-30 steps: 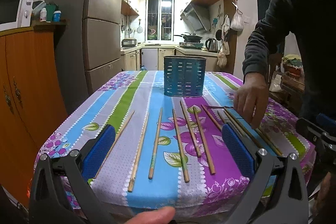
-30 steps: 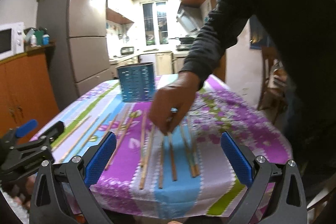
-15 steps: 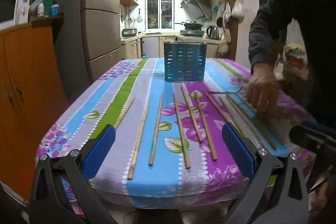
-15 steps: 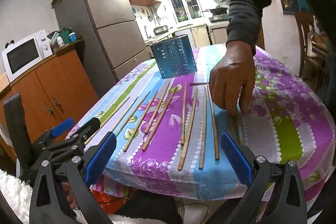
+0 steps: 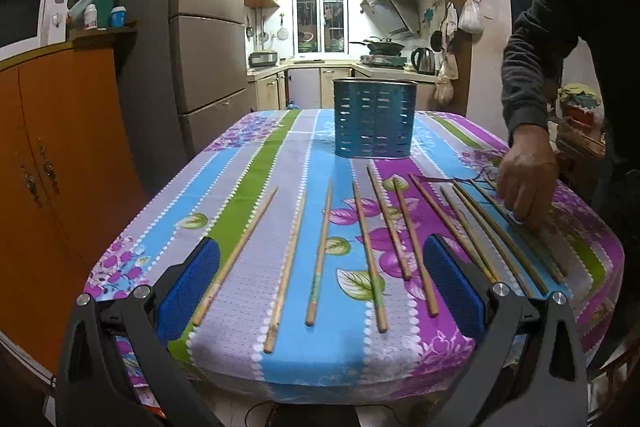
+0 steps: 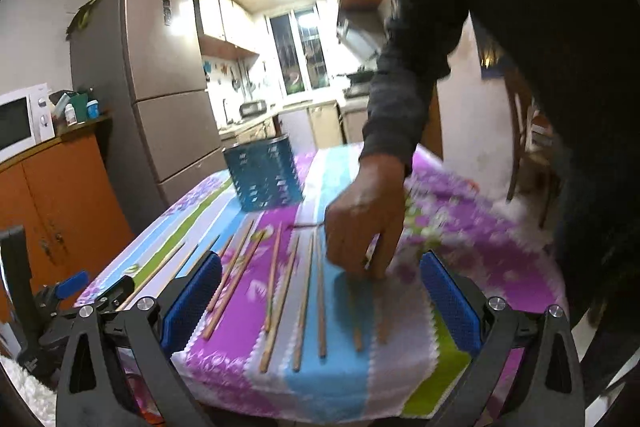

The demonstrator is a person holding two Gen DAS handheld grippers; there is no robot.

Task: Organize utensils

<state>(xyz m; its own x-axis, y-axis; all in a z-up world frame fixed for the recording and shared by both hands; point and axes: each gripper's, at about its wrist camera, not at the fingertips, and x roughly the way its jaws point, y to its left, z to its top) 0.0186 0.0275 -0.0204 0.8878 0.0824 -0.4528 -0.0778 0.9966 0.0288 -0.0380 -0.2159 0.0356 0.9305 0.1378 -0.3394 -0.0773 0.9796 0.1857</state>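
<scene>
Several wooden chopsticks [image 5: 320, 247] lie side by side, pointing away from me, on a floral striped tablecloth [image 5: 248, 187]. A teal perforated utensil holder [image 5: 375, 118] stands upright behind them. My left gripper [image 5: 322, 285] is open and empty at the table's near edge. My right gripper [image 6: 320, 301] is open and empty at the near edge further right, over chopsticks [image 6: 308, 291]; the holder [image 6: 265, 179] shows behind. A bare hand [image 5: 526, 179] touches the rightmost chopsticks; it also shows in the right wrist view [image 6: 364, 223].
An orange cabinet [image 5: 52, 147] with a microwave [image 5: 28, 13] stands left of the table. A tall fridge [image 5: 200, 43] is behind it. The person in dark sleeves [image 5: 560, 27] stands at the right. The left gripper's body [image 6: 48, 307] shows at the lower left of the right wrist view.
The hand shifted along the rightmost chopsticks. The right gripper swung and its view is now blurred. The left gripper rose slightly and stays open.
</scene>
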